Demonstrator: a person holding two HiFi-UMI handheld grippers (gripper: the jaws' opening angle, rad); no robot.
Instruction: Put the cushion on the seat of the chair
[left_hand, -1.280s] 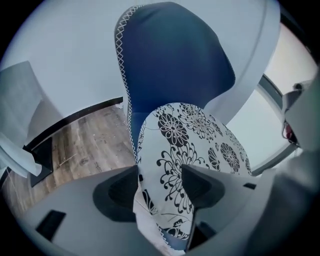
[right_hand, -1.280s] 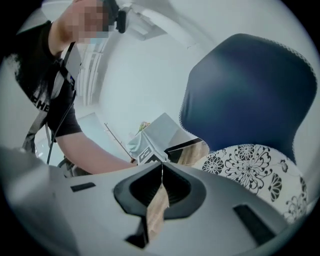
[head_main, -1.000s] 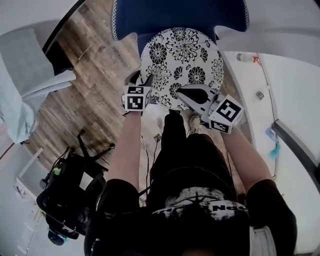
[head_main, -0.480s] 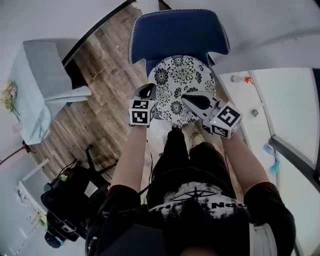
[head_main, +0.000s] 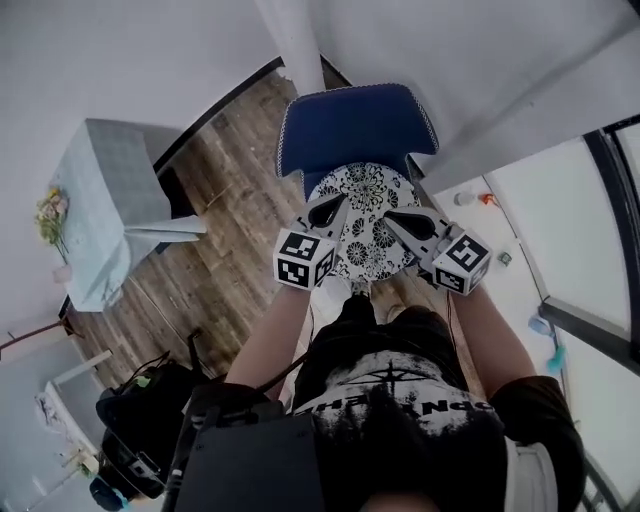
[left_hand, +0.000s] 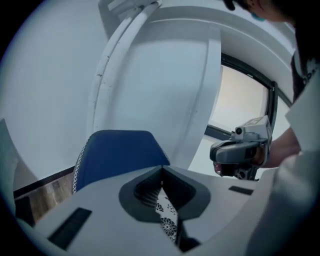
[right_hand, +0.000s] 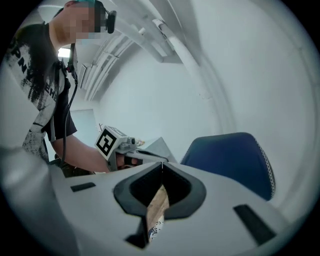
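A round cushion with a black-and-white flower print lies on the seat of the blue chair, in front of its backrest. Both grippers hang above the cushion's near edge. My left gripper is shut; its jaws have just been closing, with nothing between them. In the left gripper view a strip of cushion shows far below through the gap. My right gripper is also shut, tips together, over floor and a bit of cushion. The chair back stands ahead.
A table with a pale cloth and flowers stands to the left on the wood floor. A black bag lies at lower left. A white wall and pillar rise behind the chair, with a window frame at right.
Both grippers have risen off the cushion, which stays on the seat. The left jaws, open a second ago, are shut. The head view has tilted up, showing the whole chair.
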